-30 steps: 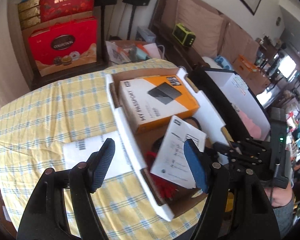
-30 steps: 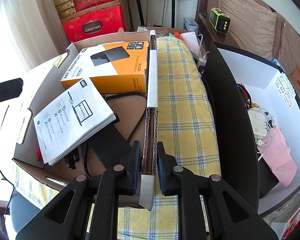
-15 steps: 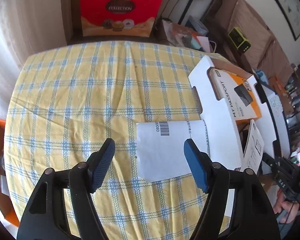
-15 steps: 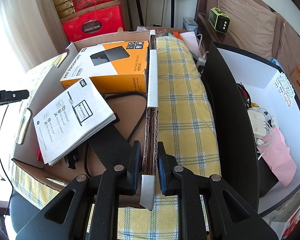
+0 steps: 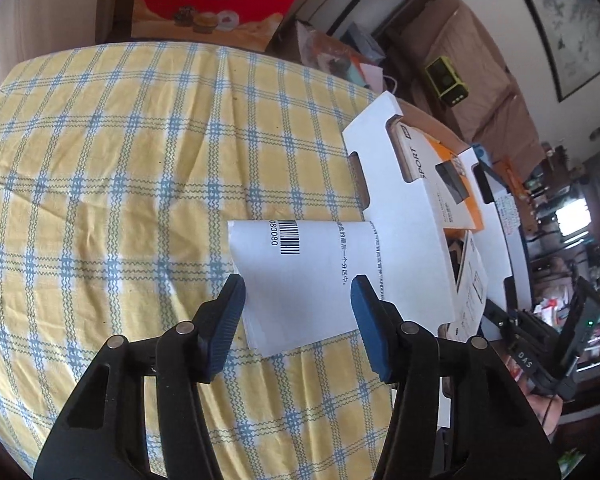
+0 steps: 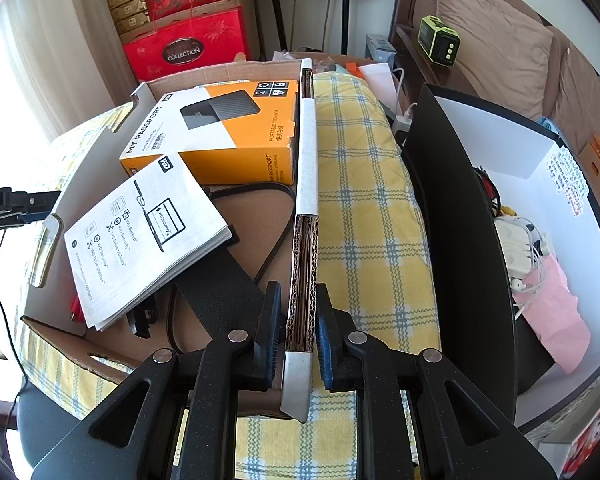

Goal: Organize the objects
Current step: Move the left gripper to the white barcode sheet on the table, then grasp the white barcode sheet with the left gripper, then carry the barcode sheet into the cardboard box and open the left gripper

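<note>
A white folded leaflet with a barcode (image 5: pixel 312 280) lies on the yellow checked tablecloth (image 5: pixel 140 184) beside a cardboard box (image 5: pixel 400 216). My left gripper (image 5: pixel 298 300) is open, its blue pads on either side of the leaflet's near edge. My right gripper (image 6: pixel 298 320) is shut on the box's right wall (image 6: pixel 305 216). Inside the box lie an orange My Passport carton (image 6: pixel 216 132), a white booklet (image 6: pixel 140 232) and a black cable (image 6: pixel 276 216).
A black-walled open case (image 6: pixel 452 216) with white chargers and pink cloth stands right of the box. Red gift boxes (image 6: pixel 188 48) are stacked behind the table. A sofa with a green device (image 6: pixel 438 42) is at the far right.
My left gripper swung left off the box and came down toward the barcode leaflet, which now sits between its open fingers. My right gripper kept its grip on the box wall.
</note>
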Demonstrator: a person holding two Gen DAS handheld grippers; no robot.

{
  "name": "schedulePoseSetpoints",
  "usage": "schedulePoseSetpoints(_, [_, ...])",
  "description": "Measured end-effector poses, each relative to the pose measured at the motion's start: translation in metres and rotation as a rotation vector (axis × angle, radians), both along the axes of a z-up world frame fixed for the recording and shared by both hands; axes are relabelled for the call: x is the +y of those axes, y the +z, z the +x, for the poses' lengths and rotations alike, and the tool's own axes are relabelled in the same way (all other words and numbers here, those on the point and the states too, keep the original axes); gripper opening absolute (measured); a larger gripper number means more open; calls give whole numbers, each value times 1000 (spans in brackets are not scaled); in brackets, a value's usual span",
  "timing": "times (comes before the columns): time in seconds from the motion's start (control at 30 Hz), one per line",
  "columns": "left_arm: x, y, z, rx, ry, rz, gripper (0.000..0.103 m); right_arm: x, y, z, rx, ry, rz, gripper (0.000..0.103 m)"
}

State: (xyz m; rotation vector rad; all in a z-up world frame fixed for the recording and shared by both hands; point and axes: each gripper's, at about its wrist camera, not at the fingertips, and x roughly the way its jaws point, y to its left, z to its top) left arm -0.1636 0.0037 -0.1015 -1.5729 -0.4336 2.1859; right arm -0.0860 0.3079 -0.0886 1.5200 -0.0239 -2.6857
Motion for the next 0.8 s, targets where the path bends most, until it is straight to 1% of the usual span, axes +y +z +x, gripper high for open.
schedulePoseSetpoints(0.1, [-7,1,-2,-10,31,60,45,0,0,0,-1,0,2,17])
schedulePoseSetpoints(0.13, [-9,0,-3,-19,43,84,42,-1,0,1,-1,-1,4,17])
schedulePoseSetpoints(0.17, [-10,-2,-5,-30,48,104,32,-1,-1,1,-1,-1,6,17])
schedulePoseSetpoints(0.2, [-10,-4,-5,-39,53,109,24,0,-1,2,-1,-1,7,17])
schedulePoseSetpoints(0.27, [-9,-6,-4,-39,66,81,11,0,-1,3,-1,-2,6,17])
schedulePoseSetpoints(0.3, [-9,-6,-4,-31,72,72,7,-1,-1,2,-2,-2,6,17])
schedulePoseSetpoints(0.4, [-12,-1,-1,-15,90,88,4,-1,-1,2,-3,-1,8,17])
schedulePoseSetpoints(0.5, [-13,14,4,24,85,104,1,-1,-1,2,-3,-1,7,17])
schedulePoseSetpoints(0.8, [-12,80,20,153,45,197,0,-1,0,1,-4,-2,8,18])
